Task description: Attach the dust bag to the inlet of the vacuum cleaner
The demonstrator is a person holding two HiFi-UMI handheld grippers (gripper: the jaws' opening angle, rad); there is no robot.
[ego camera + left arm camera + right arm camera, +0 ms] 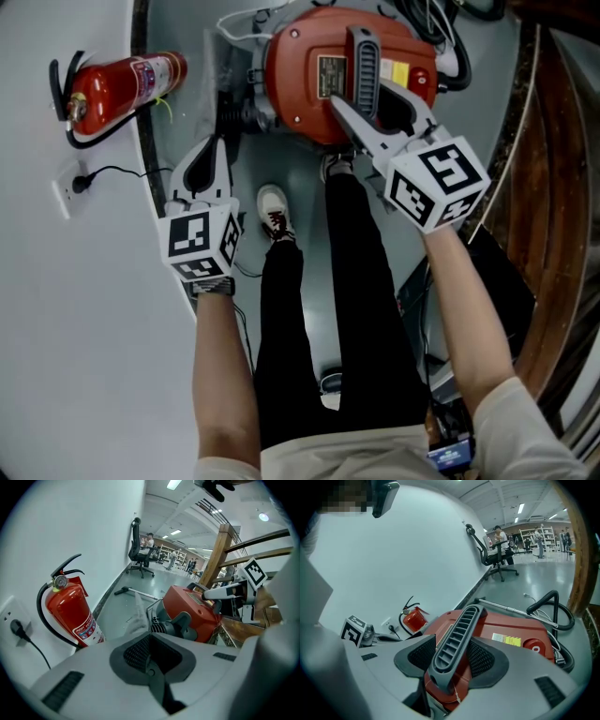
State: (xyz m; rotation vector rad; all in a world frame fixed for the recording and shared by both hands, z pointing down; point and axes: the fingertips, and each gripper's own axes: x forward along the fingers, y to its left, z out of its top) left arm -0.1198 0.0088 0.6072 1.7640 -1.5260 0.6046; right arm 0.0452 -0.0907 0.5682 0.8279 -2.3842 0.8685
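A red vacuum cleaner [300, 75] [197, 609] [520, 634] stands on the grey floor in front of the person's feet. My right gripper [375, 108] [452, 653] is shut on its ribbed grey carry handle [364, 66] [457, 634], a pad pressed against each side. My left gripper [223, 141] [150, 639] is to the left of the machine with its jaws together. A thin, whitish translucent dust bag [225, 61] [137, 613] rises straight from its tips, beside the vacuum's black ribbed fitting [161, 627]. The inlet itself is hidden.
A red fire extinguisher [112, 89] [72, 616] stands against the white wall, by a socket with a black plug [75, 183]. A black hose [553, 604] coils behind the vacuum. A metal wand [136, 592] lies on the floor. Wooden rails [553, 187] border the right.
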